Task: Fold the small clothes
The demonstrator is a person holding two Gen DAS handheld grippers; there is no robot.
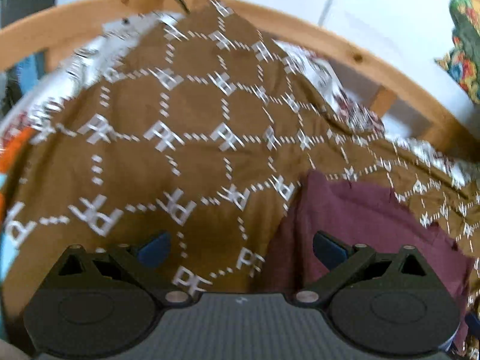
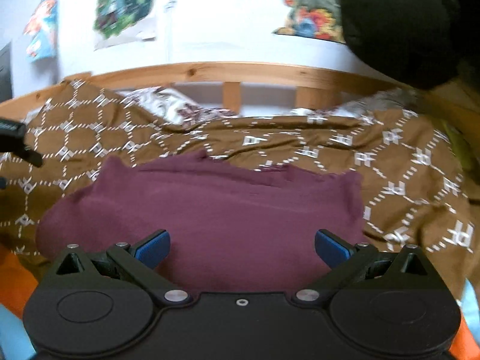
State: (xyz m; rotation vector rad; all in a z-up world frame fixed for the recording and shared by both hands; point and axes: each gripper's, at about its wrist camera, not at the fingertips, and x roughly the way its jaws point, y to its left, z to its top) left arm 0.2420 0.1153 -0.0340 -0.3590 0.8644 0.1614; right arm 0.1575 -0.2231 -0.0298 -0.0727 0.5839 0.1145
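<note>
A maroon garment (image 2: 210, 210) lies spread flat on a brown patterned blanket (image 2: 390, 165). My right gripper (image 2: 242, 247) is open and empty, hovering over the garment's near edge. In the left wrist view the garment (image 1: 360, 225) lies at the lower right. My left gripper (image 1: 241, 246) is open and empty above the blanket (image 1: 180, 120), just left of the garment's edge. The left gripper's tip (image 2: 18, 144) shows at the left edge of the right wrist view.
A wooden bed rail (image 2: 240, 73) runs along the far side, with a white wall and colourful posters (image 2: 126, 0) behind. A patterned white pillow (image 2: 174, 108) lies by the rail. A black fabric mass (image 2: 405, 24) hangs at upper right. Orange cloth (image 2: 15, 276) sits at lower left.
</note>
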